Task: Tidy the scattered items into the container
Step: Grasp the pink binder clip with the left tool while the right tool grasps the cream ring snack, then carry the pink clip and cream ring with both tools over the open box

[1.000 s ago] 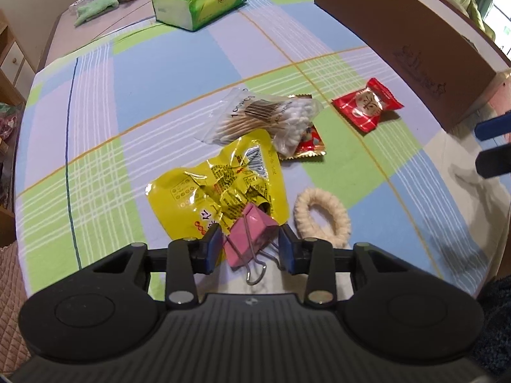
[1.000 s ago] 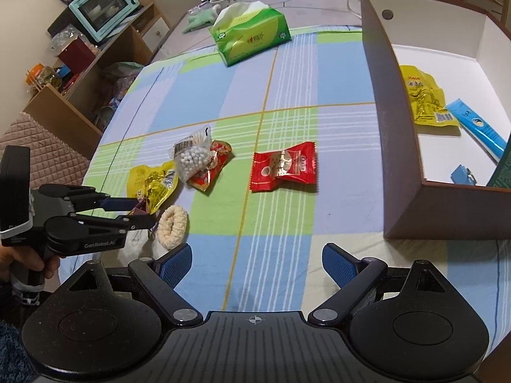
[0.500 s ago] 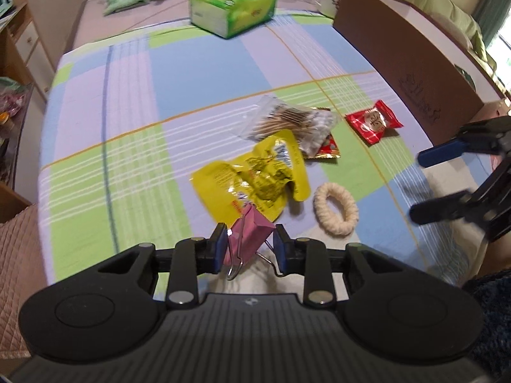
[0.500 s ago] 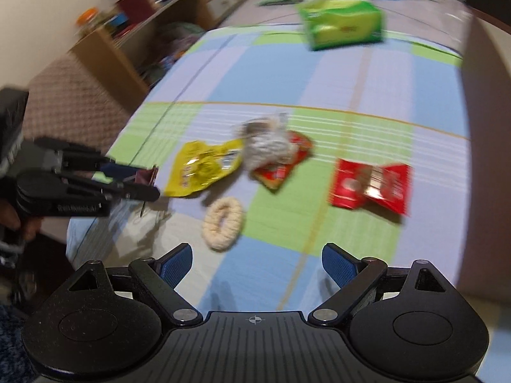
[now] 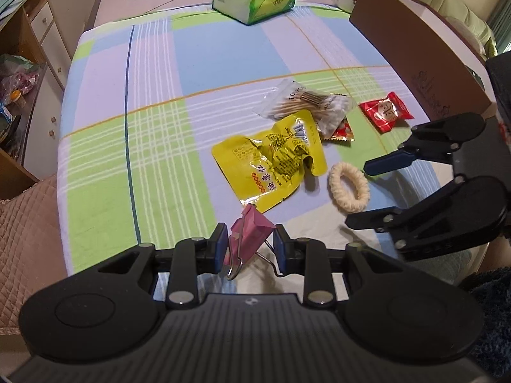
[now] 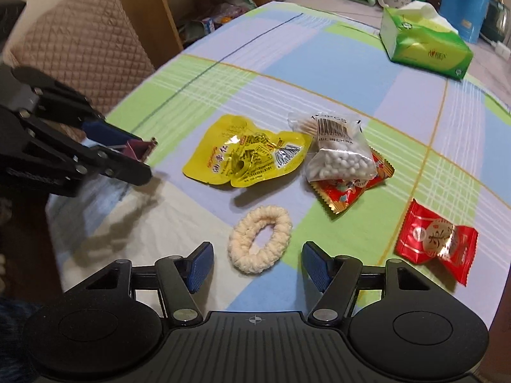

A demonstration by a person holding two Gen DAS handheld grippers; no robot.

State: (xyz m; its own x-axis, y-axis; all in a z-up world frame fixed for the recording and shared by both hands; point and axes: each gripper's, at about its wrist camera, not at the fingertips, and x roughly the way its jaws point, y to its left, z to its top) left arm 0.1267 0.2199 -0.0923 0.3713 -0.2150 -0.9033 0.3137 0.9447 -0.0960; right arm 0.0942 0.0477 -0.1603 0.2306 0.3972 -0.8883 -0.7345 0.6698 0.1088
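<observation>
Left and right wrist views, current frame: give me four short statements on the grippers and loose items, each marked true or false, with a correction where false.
1. The left gripper is shut on the pink binder clip. True.
2. The right gripper holds the cream hair tie. False: it is open, and the tie lies on the tablecloth just ahead of its fingertips.
3. The cotton swab bag lies partly on a red-and-gold snack packet. True.
4. The yellow snack packet sits inside the brown box. False: it lies on the tablecloth.
</observation>
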